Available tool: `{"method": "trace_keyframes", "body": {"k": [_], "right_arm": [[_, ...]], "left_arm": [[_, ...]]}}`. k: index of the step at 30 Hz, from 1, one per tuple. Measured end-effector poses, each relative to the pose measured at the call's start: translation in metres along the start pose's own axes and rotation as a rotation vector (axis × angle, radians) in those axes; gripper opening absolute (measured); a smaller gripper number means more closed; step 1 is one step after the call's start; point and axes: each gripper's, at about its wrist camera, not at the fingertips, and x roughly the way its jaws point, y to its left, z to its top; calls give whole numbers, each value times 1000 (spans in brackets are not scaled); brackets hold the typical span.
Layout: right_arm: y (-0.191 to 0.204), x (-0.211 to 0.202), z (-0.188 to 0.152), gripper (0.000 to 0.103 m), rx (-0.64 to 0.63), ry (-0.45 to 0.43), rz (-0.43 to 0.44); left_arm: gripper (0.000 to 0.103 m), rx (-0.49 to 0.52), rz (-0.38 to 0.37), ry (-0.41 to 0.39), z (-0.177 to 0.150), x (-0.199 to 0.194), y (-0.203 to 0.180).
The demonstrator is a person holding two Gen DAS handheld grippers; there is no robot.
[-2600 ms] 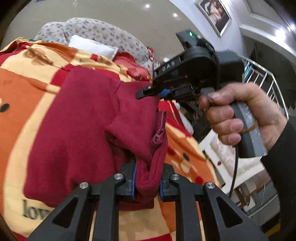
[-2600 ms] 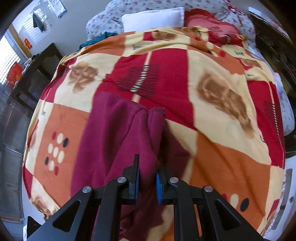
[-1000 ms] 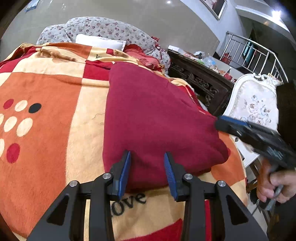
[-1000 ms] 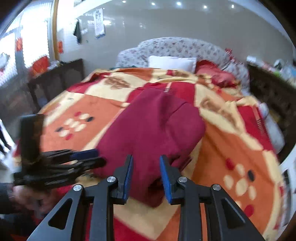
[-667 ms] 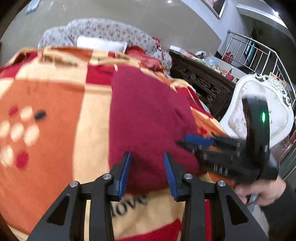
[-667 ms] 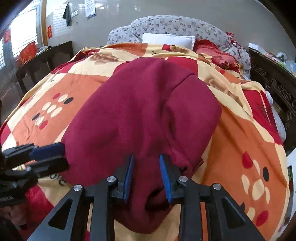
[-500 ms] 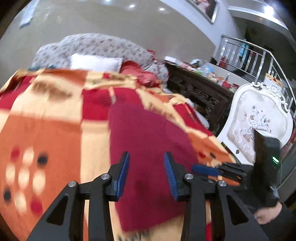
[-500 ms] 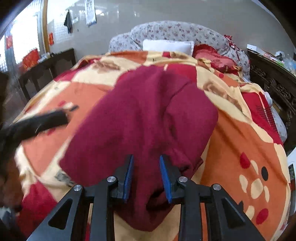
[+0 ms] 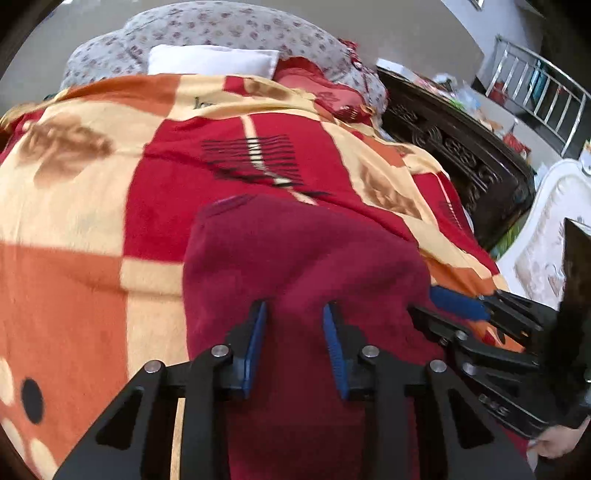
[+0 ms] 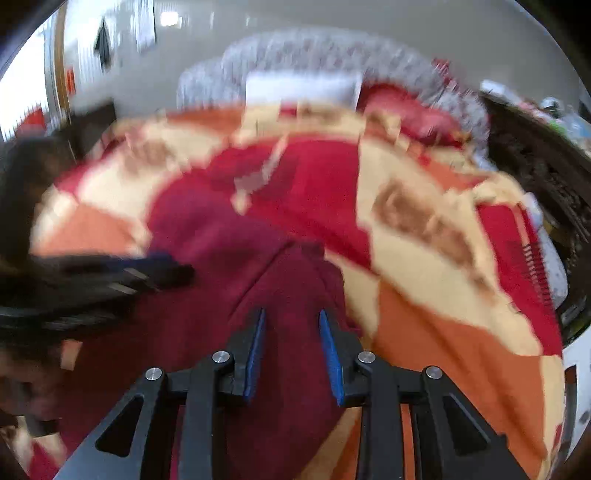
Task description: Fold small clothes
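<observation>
Right now the maroon fleece garment [image 9: 303,258] is lying folded on the bed's patchwork blanket [image 9: 74,221], near its foot end. Left gripper [image 9: 294,343] is hovering over the garment's near part w/ its blue-padded fingers [image 9: 255,343] closing, cloth showing in the gap but pads not pressing on it. Right gripper [image 10: 290,354] is doing the opposite, its fingers [image 10: 330,354] opening, also over maroon cloth, nothing pinched.

Left wrist view is sharp: it's showing the garment's far edge w/ a thin purple trim, the white pillow [image 9: 210,61] against the floral headboard [image 9: 229,29], a dark carved cabinet [image 9: 461,155], a white ornate chair [image 9: 546,236], and the right gripper coming in from the picture's right edge w/ a bit of hand [image 9: 554,445] below it.

Right wrist view is badly blurred; it's giving what the other lacks: a seam or fold line running up the garment [image 10: 221,258], the left gripper [image 10: 155,271] as a dark smear at the picture's left, plus a bright window [image 10: 22,88] and a dark side table [image 10: 92,122], details unreadable.
</observation>
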Motion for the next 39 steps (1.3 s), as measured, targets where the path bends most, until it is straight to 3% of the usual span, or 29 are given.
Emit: {"method": "trace_keyframes", "body": {"k": [3,9,22,23,24,25,26,28,32,35,37,39], "right_arm": [[-3,10,-4,38,8,-47,5],[0,6,-8,38,-12,-55,-34],[7,0,-23,41,-20,-172,-85],[9,-4,-23,42,-25,-174,-92],[10,-10,-22,48,-20,-166,-106],[10,-15,-22,63,-10,-157,-120],[10,-24,-24,70,5,-148,-129],[12,-47,-33,73,17,-167,-127],[36,-95,-55,74,-52,-263,-229],[61,-139,-76,78,-61,-387,-283],[82,-167,-93,90,-84,-495,-321],[103,-185,-106,93,-129,-569,-373]], "left_arm": [[31,-10,-9,-21,-5,-3,4],[31,103,95,-39,-11,-5,-17],[34,139,115,-66,-13,-16,-23],[35,141,115,-86,-15,-25,-26],[44,143,107,-140,-20,-44,-27],[56,146,104,-175,-26,-59,-28],[59,153,100,-224,-33,-78,-30],[68,171,119,-316,-47,-107,-30],[69,201,243,-508,-78,-156,-28],[70,200,307,-641,-100,-187,-27],[70,212,349,-726,-111,-205,-29],[70,221,369,-785,-120,-219,-30]]}}
